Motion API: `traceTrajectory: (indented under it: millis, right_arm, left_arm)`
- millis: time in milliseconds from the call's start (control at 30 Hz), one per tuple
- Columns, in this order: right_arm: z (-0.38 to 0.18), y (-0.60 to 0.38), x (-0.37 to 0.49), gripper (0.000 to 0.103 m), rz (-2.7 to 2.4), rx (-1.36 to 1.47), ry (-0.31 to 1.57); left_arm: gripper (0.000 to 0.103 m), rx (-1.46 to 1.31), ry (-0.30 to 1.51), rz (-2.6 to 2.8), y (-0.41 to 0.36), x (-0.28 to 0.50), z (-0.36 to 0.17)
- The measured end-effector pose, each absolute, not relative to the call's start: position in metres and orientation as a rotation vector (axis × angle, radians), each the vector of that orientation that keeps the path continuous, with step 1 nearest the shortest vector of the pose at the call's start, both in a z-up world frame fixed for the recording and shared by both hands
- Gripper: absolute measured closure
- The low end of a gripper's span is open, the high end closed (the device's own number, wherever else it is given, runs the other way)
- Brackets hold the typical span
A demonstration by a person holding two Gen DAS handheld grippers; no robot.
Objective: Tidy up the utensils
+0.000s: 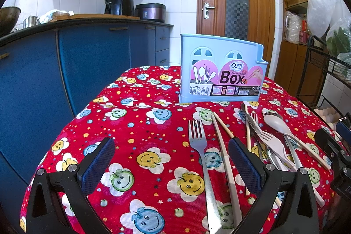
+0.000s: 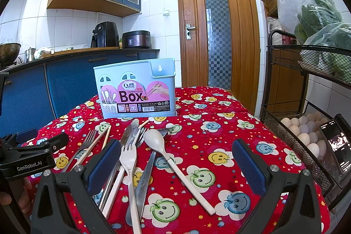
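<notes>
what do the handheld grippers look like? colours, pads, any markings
Both alike: black plastic bodies with triangular cut-outs and silver screws. Left gripper and right gripper carry dark blue textured pads on their fingers. The left one's side reads "GenRobot.AI" in white. No cables or sleeves visible.

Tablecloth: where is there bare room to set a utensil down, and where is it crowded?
Free: the tablecloth left of the metal fork, and the stretch right of the white spoon toward the egg basket. Crowded: the utensil pile before the chopsticks box.
</notes>
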State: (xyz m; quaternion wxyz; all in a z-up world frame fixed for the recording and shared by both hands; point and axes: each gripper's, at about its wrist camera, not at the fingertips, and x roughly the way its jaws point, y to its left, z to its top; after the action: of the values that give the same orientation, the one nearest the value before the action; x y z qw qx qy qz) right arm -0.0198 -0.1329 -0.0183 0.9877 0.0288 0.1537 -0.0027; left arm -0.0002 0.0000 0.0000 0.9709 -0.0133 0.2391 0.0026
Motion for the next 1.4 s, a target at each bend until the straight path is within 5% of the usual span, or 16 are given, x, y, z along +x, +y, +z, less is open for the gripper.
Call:
traceTrajectory:
  millis: [1400]
  right_arm:
    - [-0.019,-0.13,-0.009,0.0,0.025,0.038,0.398]
  left_arm:
    - [0.001,-0.011,0.532,-0.005,-0.004,0.008,-0.001]
